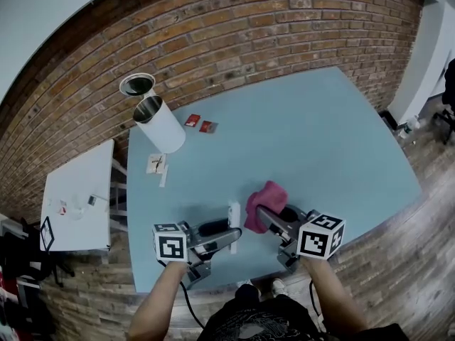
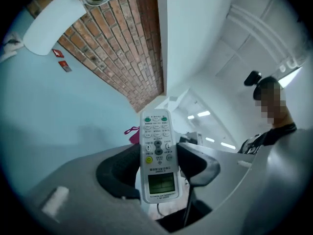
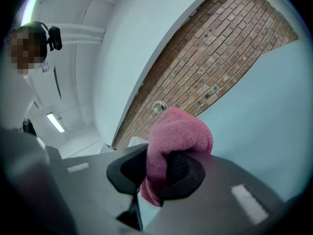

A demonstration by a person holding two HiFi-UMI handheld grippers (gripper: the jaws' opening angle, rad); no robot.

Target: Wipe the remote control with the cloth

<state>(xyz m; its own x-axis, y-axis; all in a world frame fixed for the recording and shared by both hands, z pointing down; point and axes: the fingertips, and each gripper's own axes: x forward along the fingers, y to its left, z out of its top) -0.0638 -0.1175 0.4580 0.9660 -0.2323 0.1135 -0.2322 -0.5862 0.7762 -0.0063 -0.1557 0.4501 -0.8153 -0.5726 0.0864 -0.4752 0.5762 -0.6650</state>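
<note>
My left gripper (image 2: 157, 166) is shut on a white remote control (image 2: 157, 155), held across its width with the buttons and small screen facing the camera. In the head view the remote (image 1: 234, 215) stands up from the left gripper (image 1: 229, 234) near the table's front edge. My right gripper (image 3: 157, 173) is shut on a pink cloth (image 3: 178, 133), which bulges out above the jaws. In the head view the cloth (image 1: 264, 203) hangs from the right gripper (image 1: 264, 215) just right of the remote, close beside it; I cannot tell whether they touch.
The light blue table (image 1: 320, 141) carries a white cylinder bin lying on its side (image 1: 160, 123), two small red packets (image 1: 200, 123) and a paper slip (image 1: 157, 163). A brick wall runs behind. A small white side table (image 1: 78, 197) stands at the left.
</note>
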